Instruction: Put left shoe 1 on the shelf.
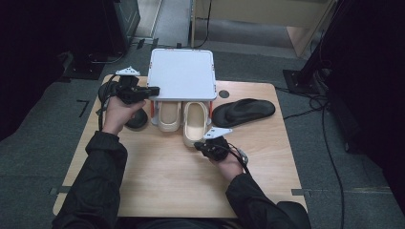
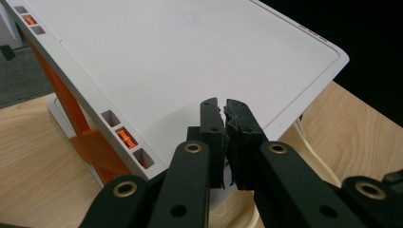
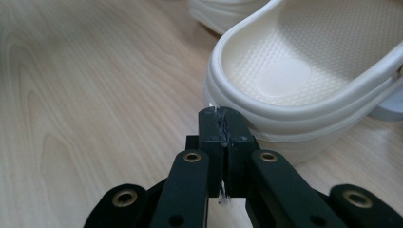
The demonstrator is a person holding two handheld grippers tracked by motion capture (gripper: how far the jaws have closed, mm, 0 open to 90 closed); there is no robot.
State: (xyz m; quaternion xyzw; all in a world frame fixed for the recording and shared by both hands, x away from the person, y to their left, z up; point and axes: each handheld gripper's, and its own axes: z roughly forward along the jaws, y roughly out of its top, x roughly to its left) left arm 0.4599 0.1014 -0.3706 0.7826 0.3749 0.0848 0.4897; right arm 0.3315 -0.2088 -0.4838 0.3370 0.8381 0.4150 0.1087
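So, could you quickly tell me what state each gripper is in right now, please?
Left gripper: shut, holding nothing, over the white rack.
Right gripper: shut, empty, at the cream slipper.

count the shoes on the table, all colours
4. Two cream clogs: left cream clog tucked under the white rack, right cream clog sticking out towards the right claw. One black sandal right of the rack, another black shoe left, partly hidden.

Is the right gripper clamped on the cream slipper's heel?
No: the right gripper has its jaws shut on nothing, at the heel of the cream slipper.
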